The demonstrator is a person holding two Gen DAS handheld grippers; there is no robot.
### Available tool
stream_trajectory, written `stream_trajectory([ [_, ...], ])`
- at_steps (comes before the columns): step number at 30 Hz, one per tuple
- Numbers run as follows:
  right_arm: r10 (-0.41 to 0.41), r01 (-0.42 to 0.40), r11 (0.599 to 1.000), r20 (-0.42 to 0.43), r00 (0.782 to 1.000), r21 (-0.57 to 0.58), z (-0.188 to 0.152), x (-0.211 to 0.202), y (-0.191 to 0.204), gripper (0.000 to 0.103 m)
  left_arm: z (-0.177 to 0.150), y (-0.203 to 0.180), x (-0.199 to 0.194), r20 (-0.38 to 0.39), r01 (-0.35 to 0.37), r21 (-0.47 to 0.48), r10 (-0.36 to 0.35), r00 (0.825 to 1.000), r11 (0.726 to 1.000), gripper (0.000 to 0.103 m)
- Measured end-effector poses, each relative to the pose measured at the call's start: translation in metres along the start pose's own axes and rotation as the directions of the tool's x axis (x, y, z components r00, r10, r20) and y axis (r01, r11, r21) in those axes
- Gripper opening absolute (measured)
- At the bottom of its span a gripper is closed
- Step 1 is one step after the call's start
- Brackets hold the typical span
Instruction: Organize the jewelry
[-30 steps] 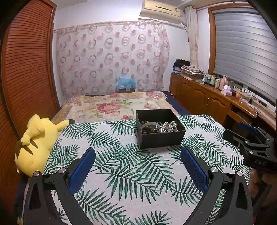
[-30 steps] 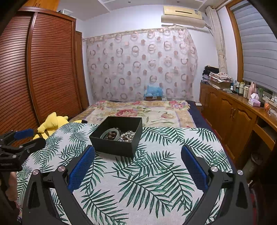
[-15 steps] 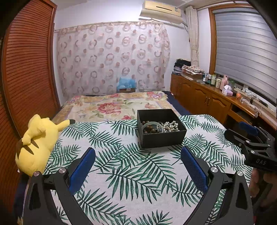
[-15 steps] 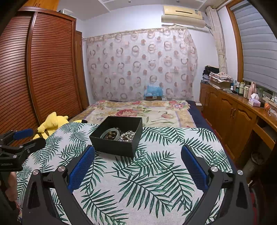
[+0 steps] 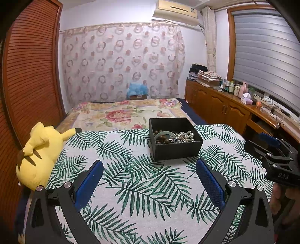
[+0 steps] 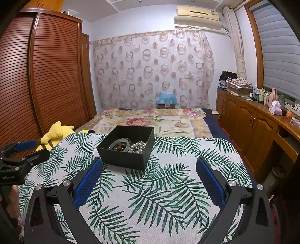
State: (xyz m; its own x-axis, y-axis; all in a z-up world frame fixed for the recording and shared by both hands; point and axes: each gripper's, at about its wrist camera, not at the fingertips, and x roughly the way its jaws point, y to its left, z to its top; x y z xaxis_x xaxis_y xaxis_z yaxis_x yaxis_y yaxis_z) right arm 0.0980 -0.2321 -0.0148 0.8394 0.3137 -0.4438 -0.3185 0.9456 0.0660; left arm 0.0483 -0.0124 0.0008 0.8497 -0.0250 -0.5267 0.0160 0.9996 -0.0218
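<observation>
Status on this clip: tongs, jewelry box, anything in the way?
Left tongs open, empty. Right tongs open, empty. Black box on the leaf-print cloth, beads, pearls and bangle inside. Path to box unobstructed.

— What kind of place is this?

— A home bedroom. At twelve o'clock lies a bed (image 5: 127,114) under a floral cover, and behind it hangs a curtain (image 5: 121,62) printed with rings.

— Anything else homely?

— At nine o'clock, a louvred wooden wardrobe (image 6: 46,75) with a yellow plush toy (image 5: 40,152) beside it. At two o'clock, a low wooden cabinet (image 6: 251,120) carries bottles, a tissue box (image 6: 275,108) and folded cloth. An air conditioner (image 5: 176,9) sits high on the wall.
</observation>
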Motion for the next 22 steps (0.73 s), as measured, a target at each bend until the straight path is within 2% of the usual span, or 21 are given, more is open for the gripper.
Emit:
stream_trajectory([
  [22, 0.000, 0.000, 1.000, 0.001, 1.000, 0.002, 0.0003, -0.0003, -0.0006, 0.100, -0.0018, 0.0019, 0.0016, 0.002, 0.000, -0.004, 0.000, 1.000, 1.000, 0.095],
])
